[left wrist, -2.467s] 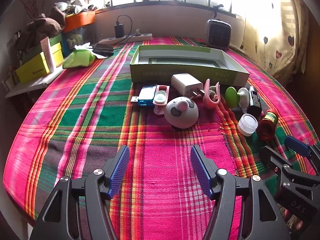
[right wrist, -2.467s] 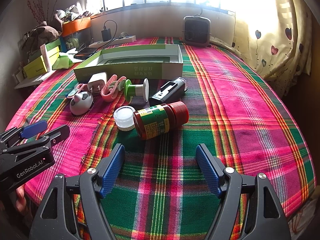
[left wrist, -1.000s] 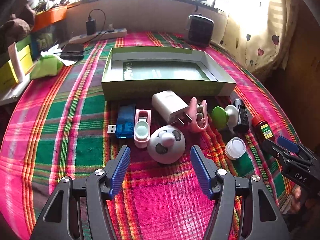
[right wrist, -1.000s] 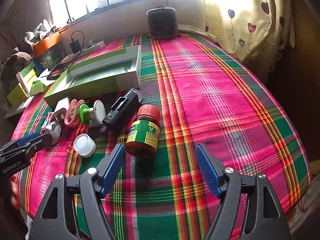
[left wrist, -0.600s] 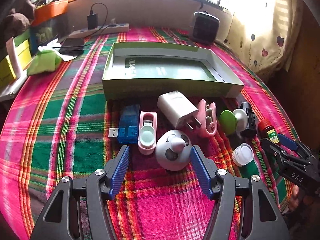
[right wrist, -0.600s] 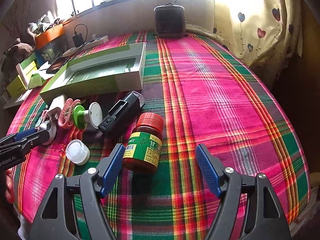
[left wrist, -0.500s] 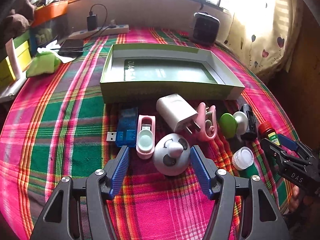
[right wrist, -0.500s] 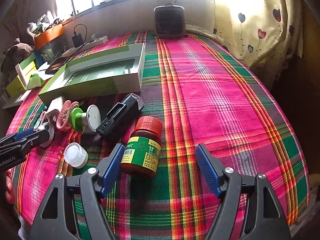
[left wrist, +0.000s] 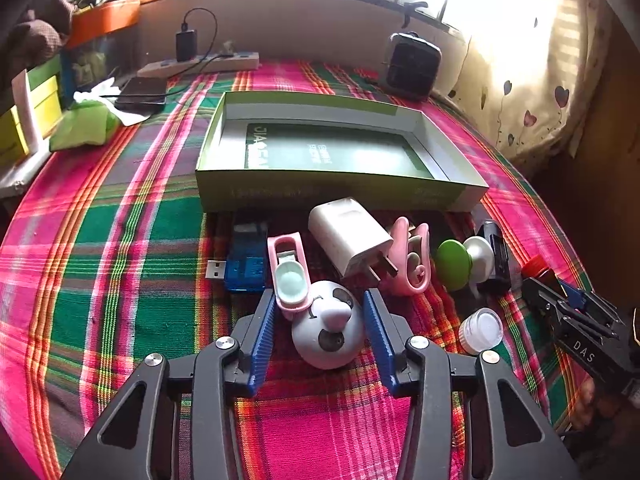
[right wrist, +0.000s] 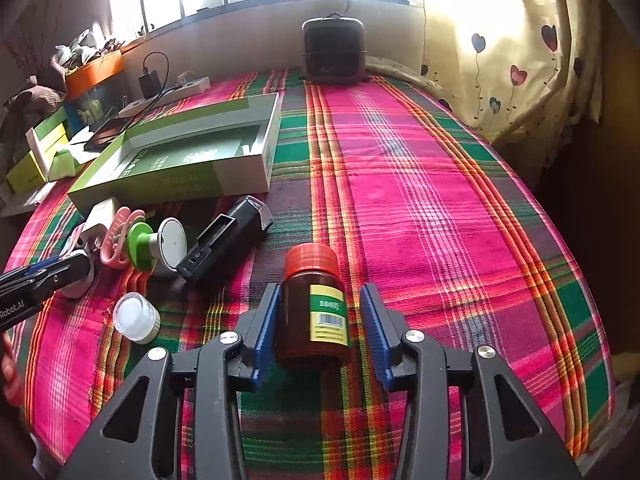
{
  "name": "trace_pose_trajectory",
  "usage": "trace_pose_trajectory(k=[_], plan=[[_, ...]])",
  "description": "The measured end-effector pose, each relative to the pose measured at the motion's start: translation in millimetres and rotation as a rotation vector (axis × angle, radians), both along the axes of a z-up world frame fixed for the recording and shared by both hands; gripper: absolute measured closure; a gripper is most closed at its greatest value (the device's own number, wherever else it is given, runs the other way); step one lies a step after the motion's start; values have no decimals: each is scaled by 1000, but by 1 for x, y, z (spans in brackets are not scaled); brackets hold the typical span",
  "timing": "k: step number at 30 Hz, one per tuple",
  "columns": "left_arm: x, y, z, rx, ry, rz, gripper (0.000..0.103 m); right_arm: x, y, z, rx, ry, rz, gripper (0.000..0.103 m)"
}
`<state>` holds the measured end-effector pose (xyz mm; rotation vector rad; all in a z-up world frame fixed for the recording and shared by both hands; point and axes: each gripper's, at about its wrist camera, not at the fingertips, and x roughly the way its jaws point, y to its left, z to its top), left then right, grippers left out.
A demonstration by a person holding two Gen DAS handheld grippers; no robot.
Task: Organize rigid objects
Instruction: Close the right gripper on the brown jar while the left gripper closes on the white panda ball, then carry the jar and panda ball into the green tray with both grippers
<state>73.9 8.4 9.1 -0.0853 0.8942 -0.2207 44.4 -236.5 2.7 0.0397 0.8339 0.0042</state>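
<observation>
A row of small objects lies on the plaid cloth in front of an open green box (left wrist: 340, 196). My left gripper (left wrist: 319, 296) is open, its jaws narrowed around a round white panda toy (left wrist: 328, 332) beside a pink holder (left wrist: 288, 268). A blue USB stick (left wrist: 244, 268), white charger (left wrist: 348, 236), pink clip (left wrist: 412, 260), green-and-white knob (left wrist: 454, 262) and white cap (left wrist: 482, 328) lie close by. My right gripper (right wrist: 319, 288) is open, straddling a brown bottle with a red cap (right wrist: 316, 312) lying on its side. The left pad touches the bottle and a gap shows on the right.
A black rectangular device (right wrist: 228, 244) lies left of the bottle. A dark cube-shaped appliance (right wrist: 334, 50) stands at the far edge. A power strip (left wrist: 200, 66), phone (left wrist: 142, 90) and boxes crowd the far left. The table drops off at the right by the curtain (right wrist: 520, 80).
Both grippers moved forward and down and their jaws narrowed. The left one now brackets the panda toy; the right one now brackets the bottle, which points straight away from it.
</observation>
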Motion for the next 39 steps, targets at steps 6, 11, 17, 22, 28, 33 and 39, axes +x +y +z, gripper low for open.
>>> trace_pose_trajectory(k=[6, 11, 17, 22, 28, 33, 39], plan=[[-2, -3, 0, -9, 2, -6, 70, -2, -2, 0, 14, -3, 10, 70], [-4, -1, 5, -23, -7, -4, 76, -3, -2, 1, 29, -2, 20, 70], [-8, 0, 7, -32, -9, -2, 78, -5, 1, 1, 43, -6, 38, 70], [-12, 4, 7, -37, -4, 10, 78, -8, 2, 6, 45, -22, 44, 70], [-15, 7, 15, -43, -22, 19, 78, -9, 3, 10, 46, -33, 55, 70], [-16, 9, 28, -44, -51, 21, 78, -8, 5, 20, 44, -58, 68, 70], [-9, 16, 43, -53, -77, 27, 78, 1, 5, 35, 68, -80, 92, 70]])
